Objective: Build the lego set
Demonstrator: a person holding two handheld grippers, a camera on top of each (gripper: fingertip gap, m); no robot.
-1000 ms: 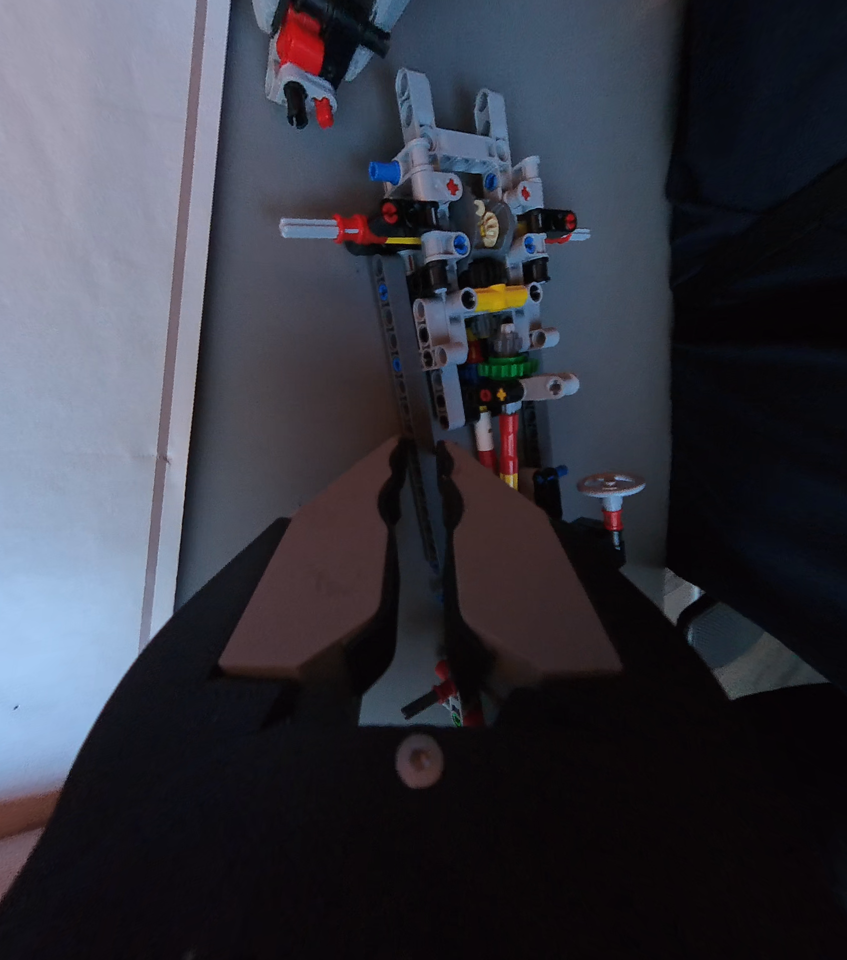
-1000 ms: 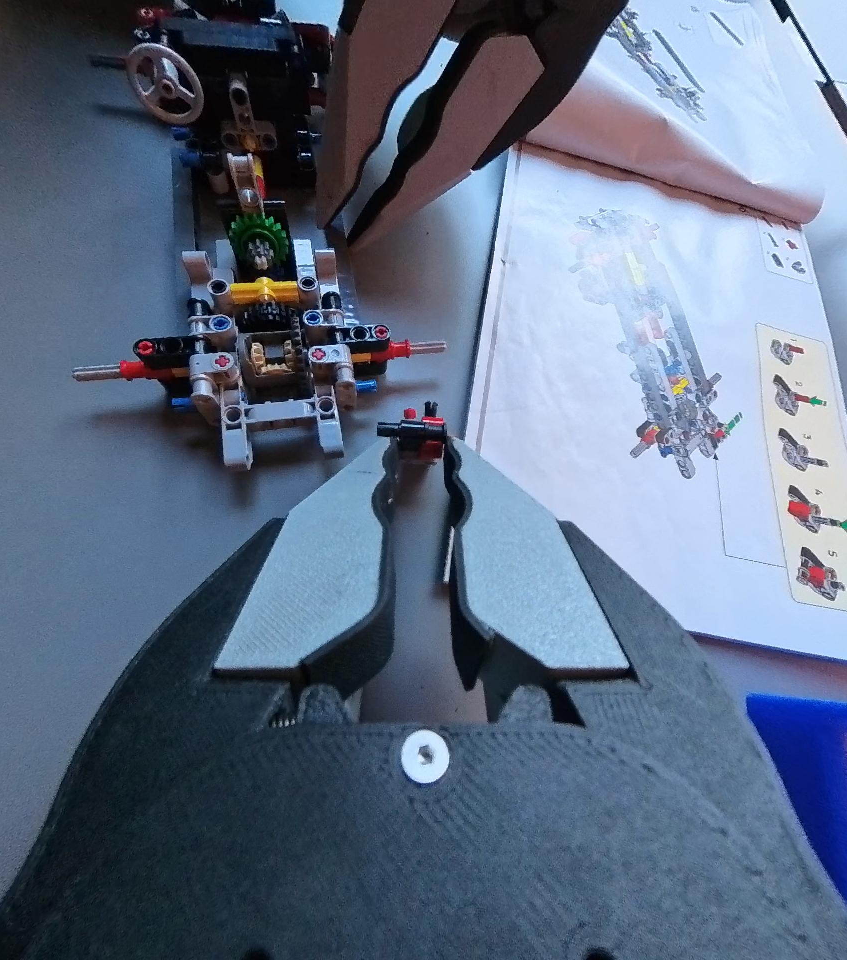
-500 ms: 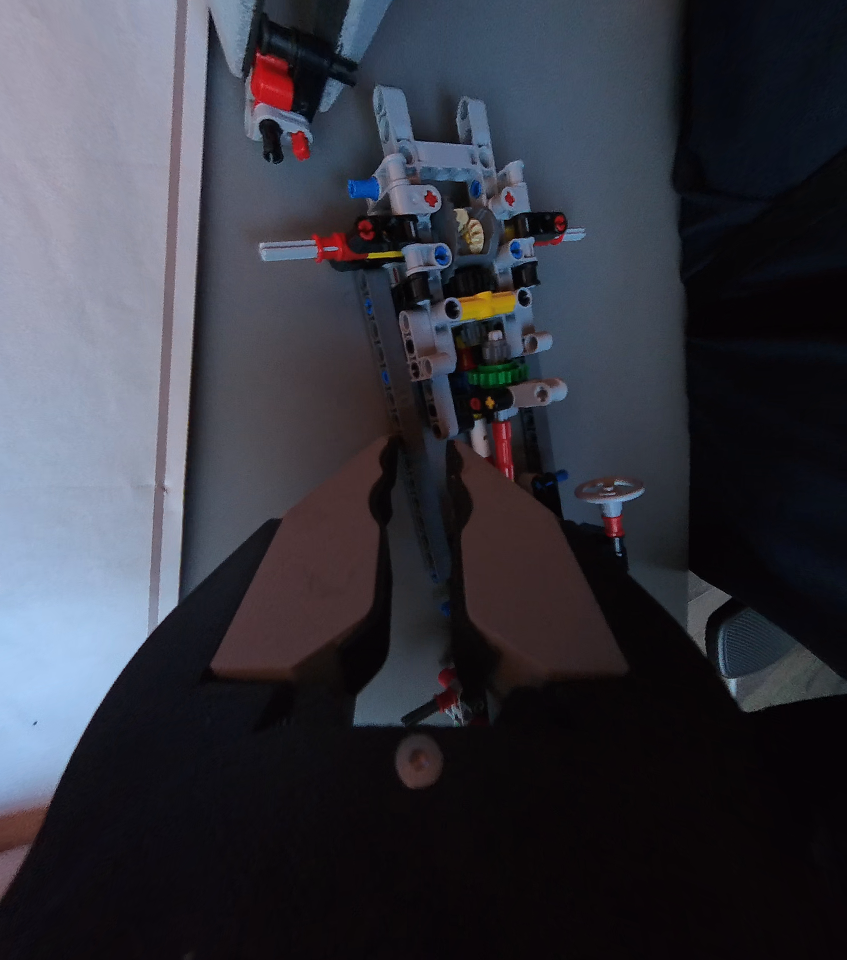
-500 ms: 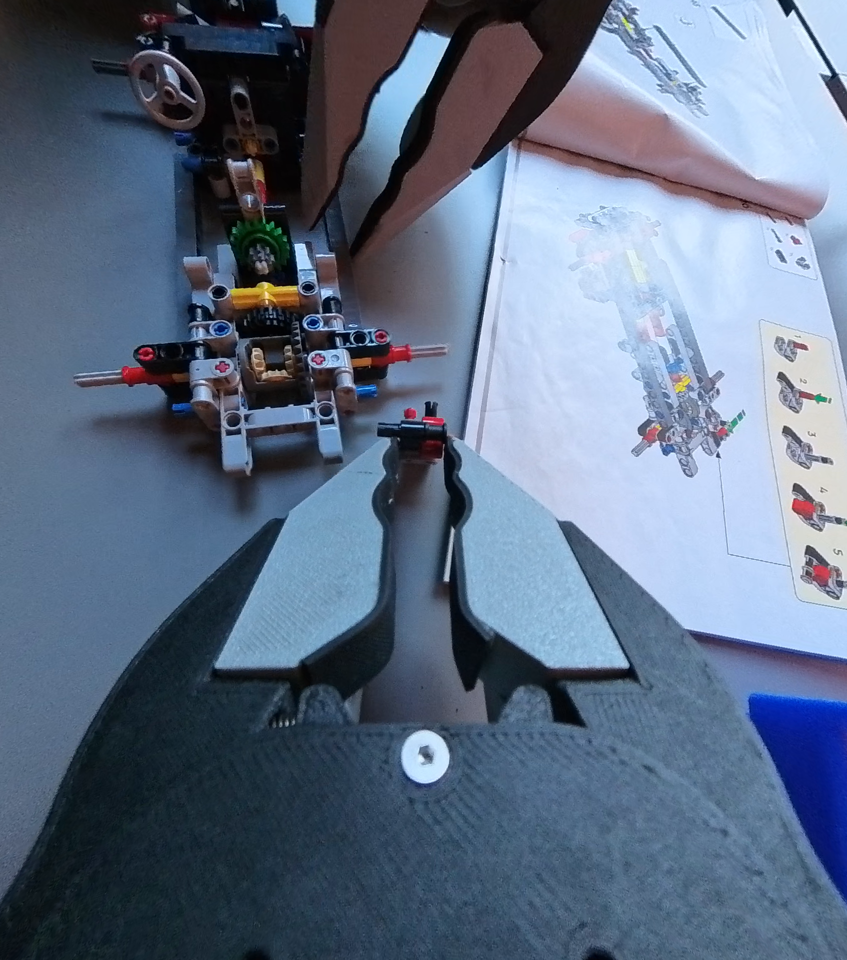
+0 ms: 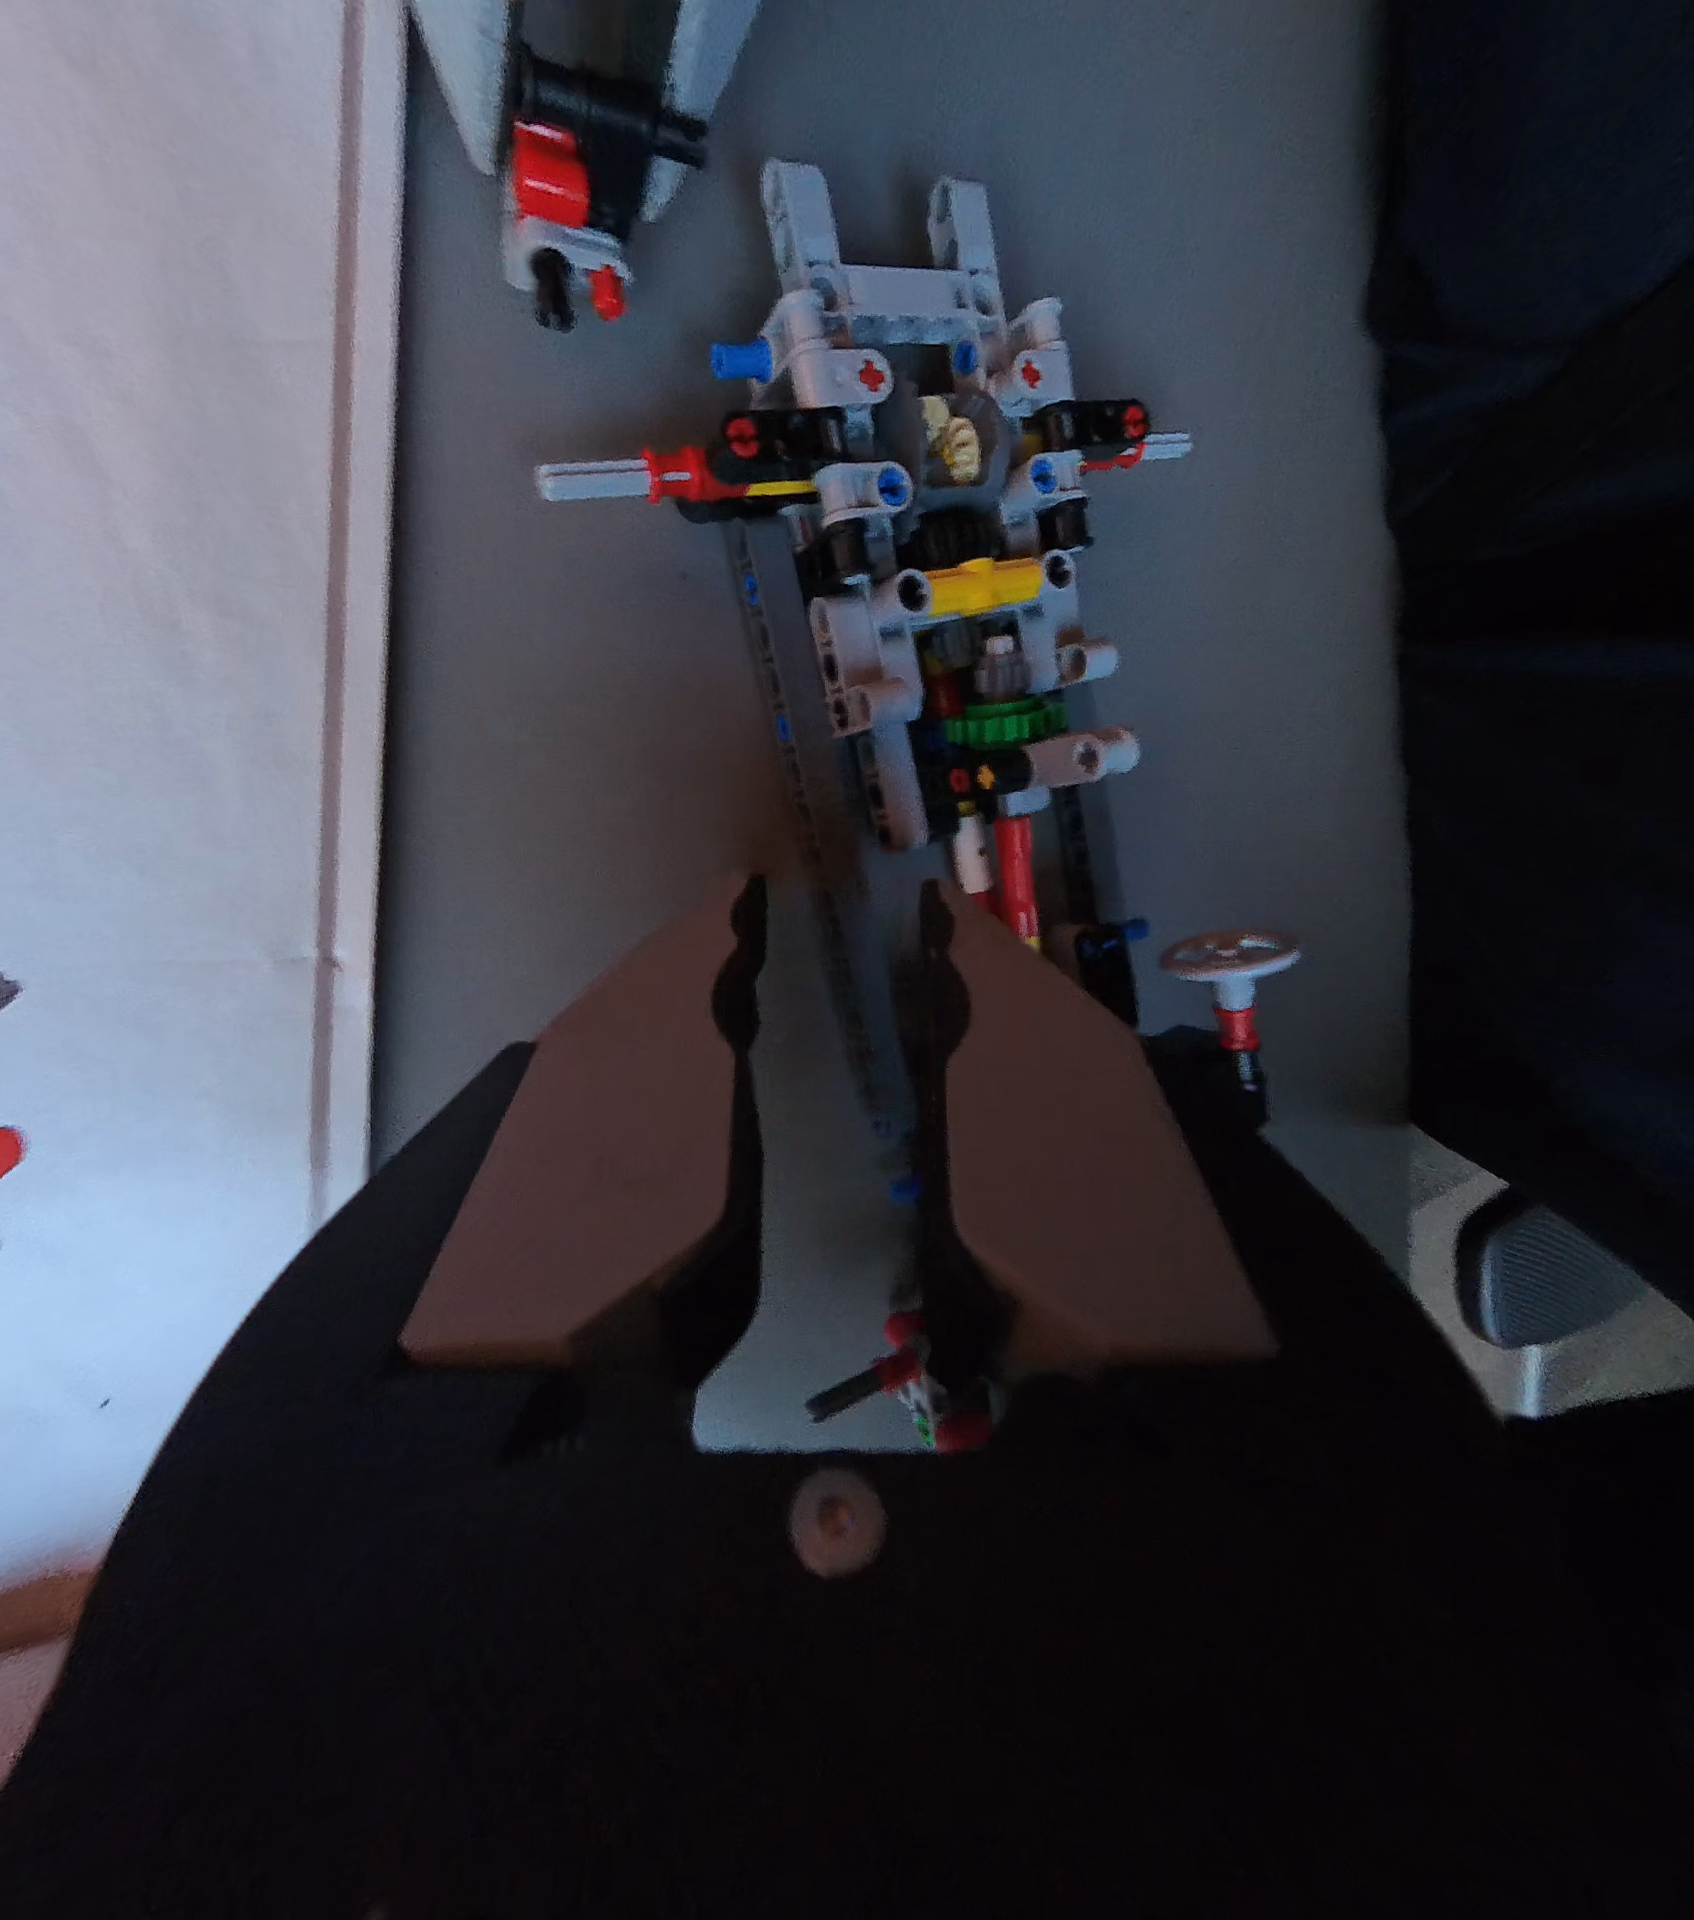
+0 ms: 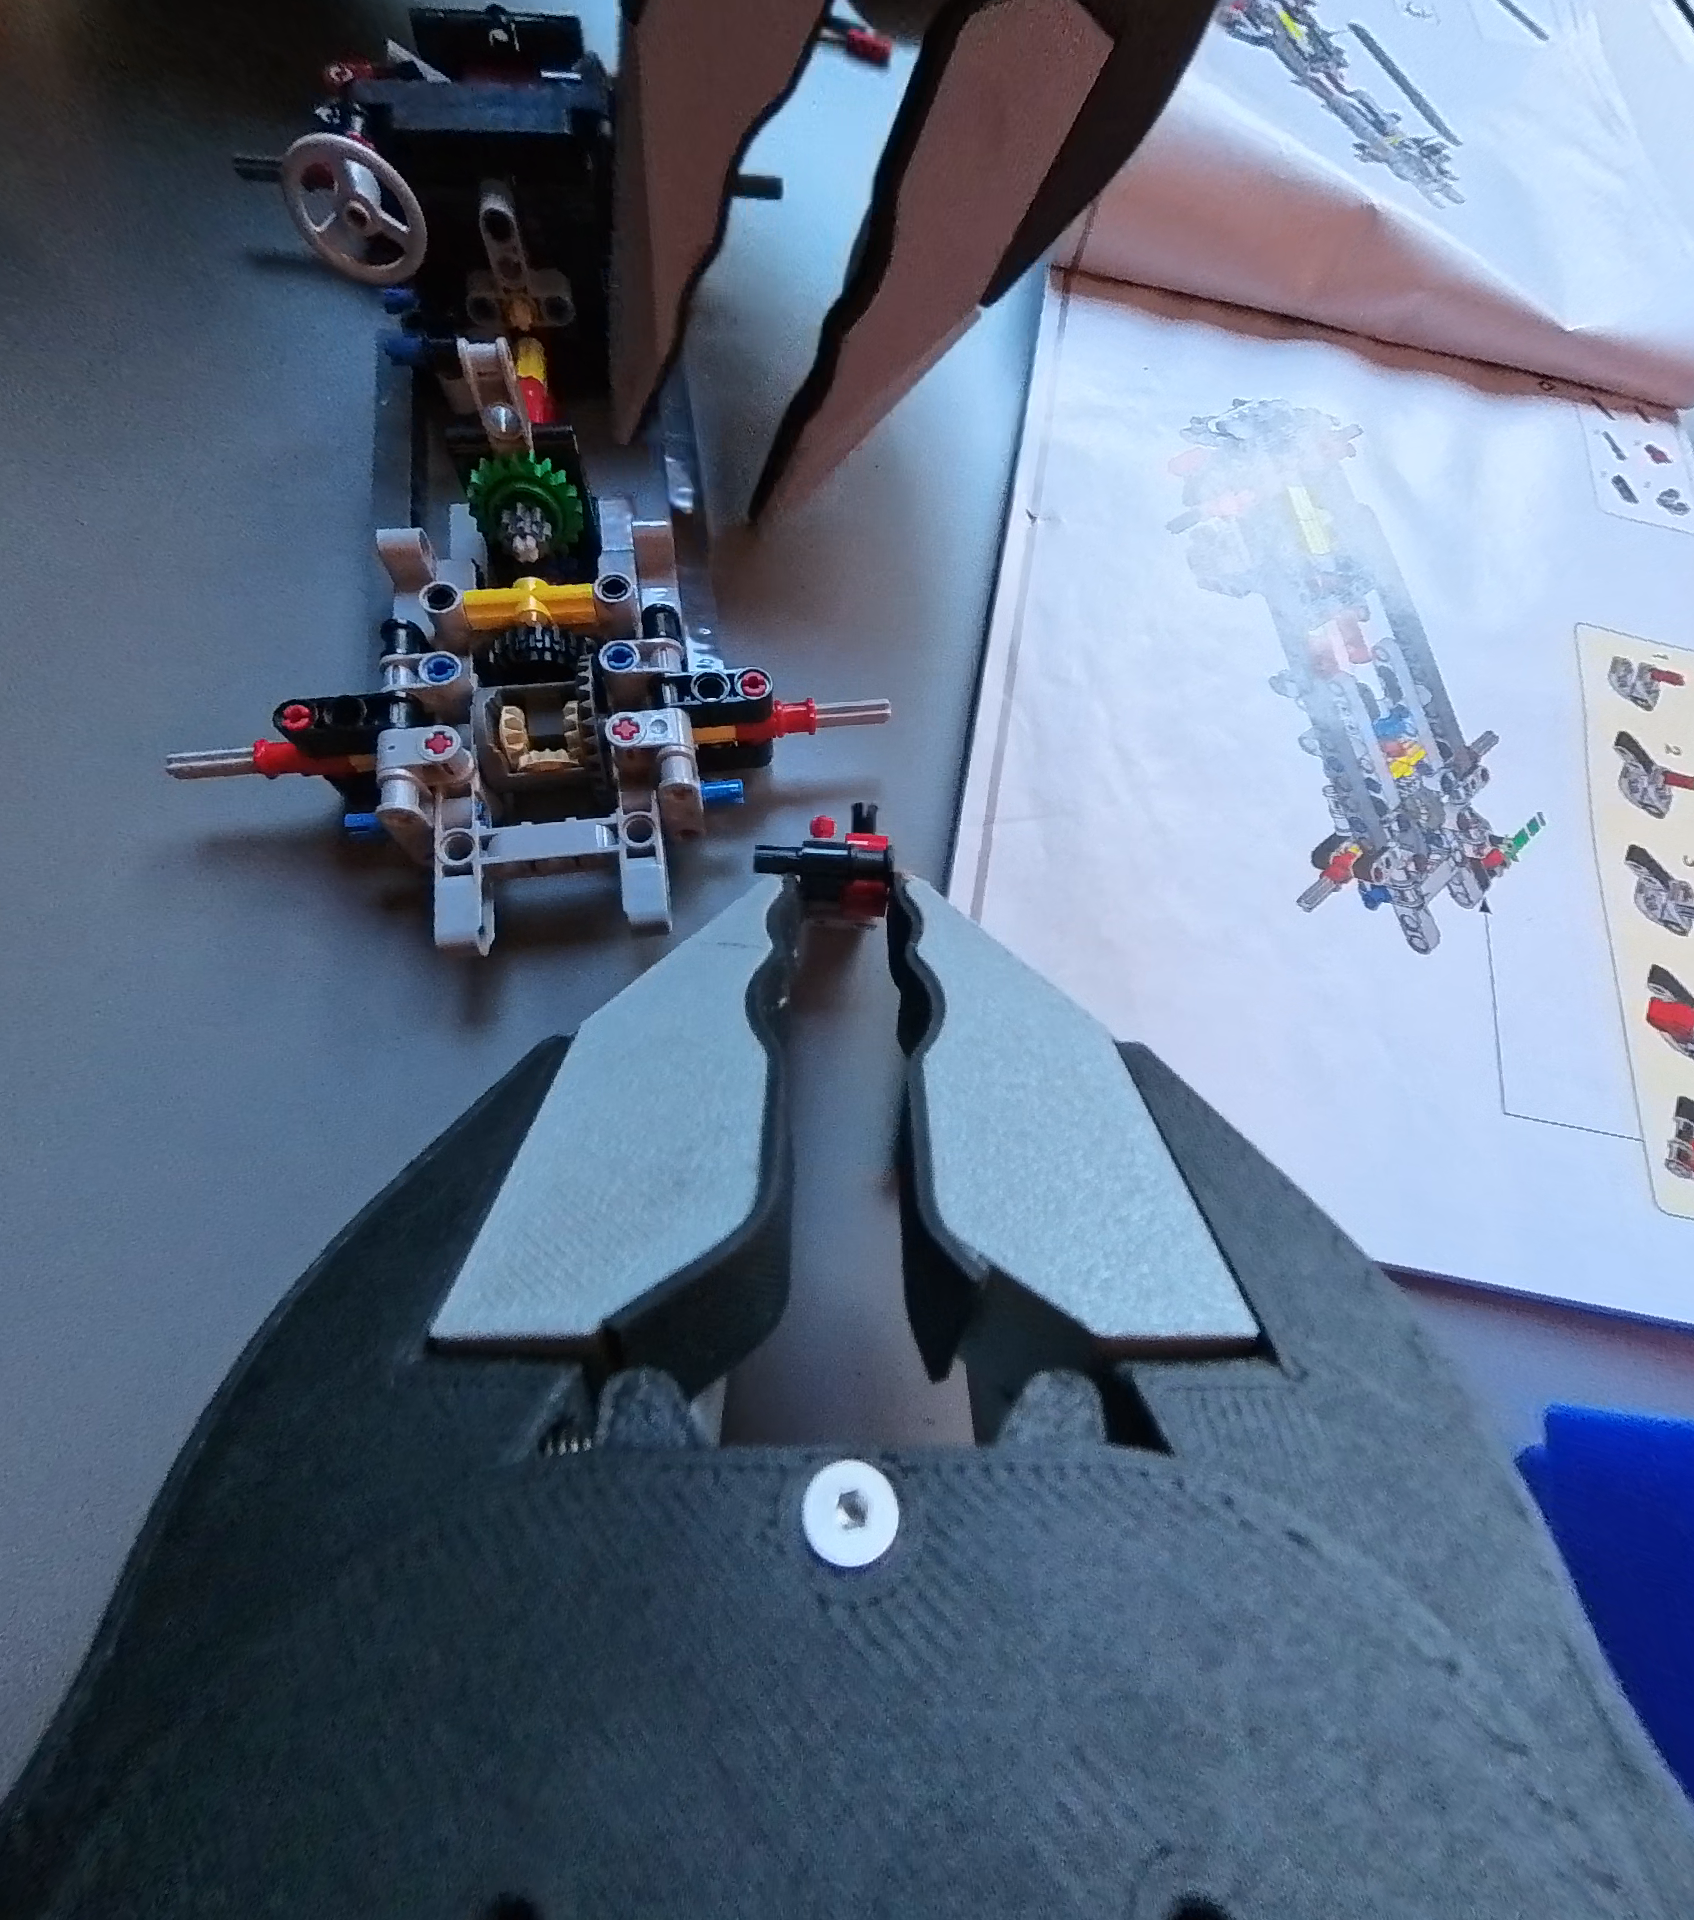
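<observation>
Two hand-held grippers over the grey surface [image 6: 95,1039]: the right hand-held gripper [image 6: 838,894] pinches a small red-and-black brick piece [image 6: 838,868] beside the multicoloured brick chassis [image 6: 531,675]. The left hand-held gripper [image 5: 843,904] hangs slightly parted, straddling the chassis's dark side beam [image 5: 827,914]. Open instruction booklet [image 6: 1342,727] alongside.

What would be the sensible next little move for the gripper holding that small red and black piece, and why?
Probably ease the right gripper with its small red and black piece left, toward the near grey fork of the brick chassis. The piece sits pinched at the fingertips just right of that end, while the left gripper stands open over the chassis's side beam, no longer gripping it.
</observation>
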